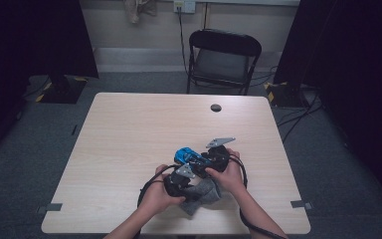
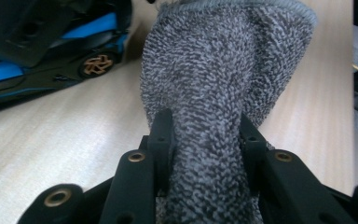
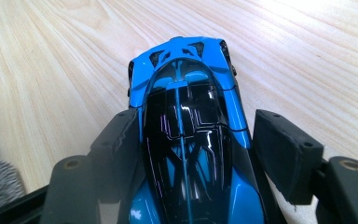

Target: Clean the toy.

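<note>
A blue and black toy car [image 1: 184,154] rests on the wooden table [image 1: 144,124] near its front middle. My right gripper [image 1: 195,158] reaches in from the right, and its two black pads sit against the car's [image 3: 186,93] sides, so my right gripper [image 3: 196,144] is shut on it. A grey fluffy cloth [image 1: 205,194] lies bunched just in front of the car. My left gripper [image 2: 207,135] is shut on a fold of this cloth [image 2: 223,60], with the car [image 2: 51,70] off to its upper left. Both hands sit close together, the left gripper [image 1: 193,186] below the right.
A black folding chair [image 1: 224,55] stands behind the table's far edge. A round cable hole [image 1: 216,107] is in the tabletop at the back right. Dark curtains and stands flank the table. A cable loops by the left hand [image 1: 146,191].
</note>
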A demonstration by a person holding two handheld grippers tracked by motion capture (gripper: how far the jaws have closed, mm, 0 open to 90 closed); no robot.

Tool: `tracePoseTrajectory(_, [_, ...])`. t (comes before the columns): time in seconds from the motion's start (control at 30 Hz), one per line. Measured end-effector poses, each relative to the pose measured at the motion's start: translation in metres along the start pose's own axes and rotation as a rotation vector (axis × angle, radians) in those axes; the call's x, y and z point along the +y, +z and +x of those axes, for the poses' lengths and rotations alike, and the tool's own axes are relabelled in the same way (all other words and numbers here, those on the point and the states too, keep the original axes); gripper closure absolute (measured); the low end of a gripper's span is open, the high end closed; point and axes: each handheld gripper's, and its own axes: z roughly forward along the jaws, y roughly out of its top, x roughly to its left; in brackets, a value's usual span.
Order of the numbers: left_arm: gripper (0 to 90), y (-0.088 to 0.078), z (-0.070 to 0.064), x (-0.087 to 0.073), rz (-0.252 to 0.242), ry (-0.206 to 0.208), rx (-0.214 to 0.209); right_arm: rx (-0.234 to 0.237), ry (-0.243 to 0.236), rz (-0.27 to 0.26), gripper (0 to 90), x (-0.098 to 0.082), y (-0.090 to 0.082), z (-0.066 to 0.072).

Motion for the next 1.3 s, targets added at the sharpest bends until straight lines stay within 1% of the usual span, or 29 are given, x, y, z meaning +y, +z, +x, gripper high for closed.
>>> tracePoseTrajectory(0.03, [66.5,0.001,0.002,0.0,-0.011,-0.008,0.002,0.0,0.0,-0.001,33.0,0.0,0.0,0.0])
tracePoseTrajectory(0.07, [66.5,0.001,0.003,0.001,-0.007,-0.012,0.001,-0.001,-0.001,-0.001,33.0,0.0,0.0,0.0])
tracePoseTrajectory(0.1, [66.5,0.002,0.005,0.001,-0.014,-0.02,0.002,-0.002,-0.001,-0.001,33.0,0.0,0.0,0.0])
tracePoseTrajectory(0.2, [66.4,0.001,0.01,0.004,-0.002,-0.019,0.03,-0.003,-0.001,0.0,33.0,0.0,0.0,0.0])
tracePoseTrajectory(0.23, [66.4,0.001,0.011,0.004,-0.013,-0.03,0.034,-0.002,-0.002,-0.001,33.0,0.0,0.0,0.0])
tracePoseTrajectory(0.3, [66.3,0.0,0.015,0.004,-0.015,-0.025,0.05,-0.002,-0.002,-0.002,33.0,0.0,0.0,0.0])
tracePoseTrajectory(0.47, [66.4,-0.004,0.024,0.002,-0.038,-0.054,0.067,-0.002,-0.002,-0.002,33.0,0.0,0.0,0.0])
tracePoseTrajectory(0.57, [66.4,-0.006,0.027,0.002,-0.039,-0.055,0.078,-0.001,-0.002,-0.004,33.0,-0.001,0.0,0.0])
tracePoseTrajectory(0.63, [66.4,-0.007,0.028,0.002,-0.03,-0.047,0.089,-0.002,-0.002,-0.003,33.0,0.0,0.0,0.0])
tracePoseTrajectory(0.67, [66.3,-0.007,0.029,0.002,-0.033,-0.045,0.093,-0.002,-0.002,-0.003,32.9,0.0,0.0,0.0])
tracePoseTrajectory(0.73, [66.2,-0.008,0.03,0.002,-0.033,-0.049,0.101,-0.002,-0.002,-0.004,33.0,-0.001,0.0,0.0])
tracePoseTrajectory(0.83, [66.3,-0.01,0.034,0.001,-0.038,-0.058,0.109,-0.002,-0.002,-0.005,33.0,-0.001,0.0,0.0])
tracePoseTrajectory(0.93, [66.2,-0.012,0.038,0.0,-0.034,-0.072,0.108,-0.001,-0.001,-0.006,33.0,-0.001,0.0,0.0])
tracePoseTrajectory(0.97, [66.2,-0.012,0.039,-0.001,-0.044,-0.078,0.113,-0.001,-0.001,-0.006,33.0,-0.001,0.0,0.0])
tracePoseTrajectory(1.3, [66.2,-0.025,0.053,-0.008,-0.046,-0.122,0.171,-0.002,-0.002,-0.006,33.0,-0.001,0.0,0.0])
